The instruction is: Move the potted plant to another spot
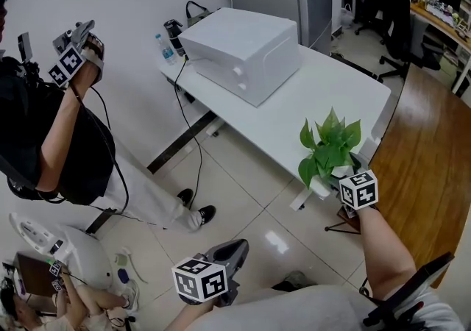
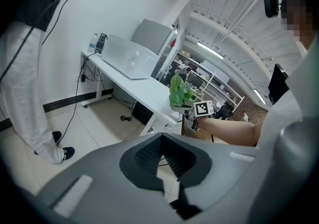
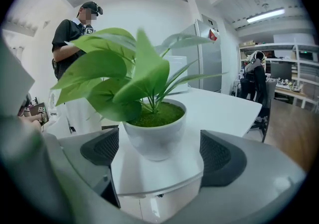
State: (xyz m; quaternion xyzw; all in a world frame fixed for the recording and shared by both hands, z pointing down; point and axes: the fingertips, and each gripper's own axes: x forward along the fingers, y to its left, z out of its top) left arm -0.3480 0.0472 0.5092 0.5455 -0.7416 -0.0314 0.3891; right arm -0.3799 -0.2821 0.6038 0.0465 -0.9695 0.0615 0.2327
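Note:
A potted plant (image 1: 329,147) with broad green leaves in a small white pot (image 3: 154,137) stands upright on the near corner of the white table (image 1: 280,125). My right gripper (image 1: 337,177) reaches to it from below the table edge. In the right gripper view its jaws sit on either side of the pot with a gap on each side, so the right gripper (image 3: 159,151) is open. My left gripper (image 1: 234,252) hangs over the tiled floor, away from the table. Its jaws meet with nothing between them, so the left gripper (image 2: 163,168) is shut. The plant (image 2: 177,90) shows far off there.
A large white box (image 1: 243,54) and a water bottle (image 1: 165,48) stand at the table's far end. A person in a black top (image 1: 66,138) stands at the left holding another gripper. An office chair (image 1: 394,20) is at the back right, with wooden flooring (image 1: 427,160) beside the table.

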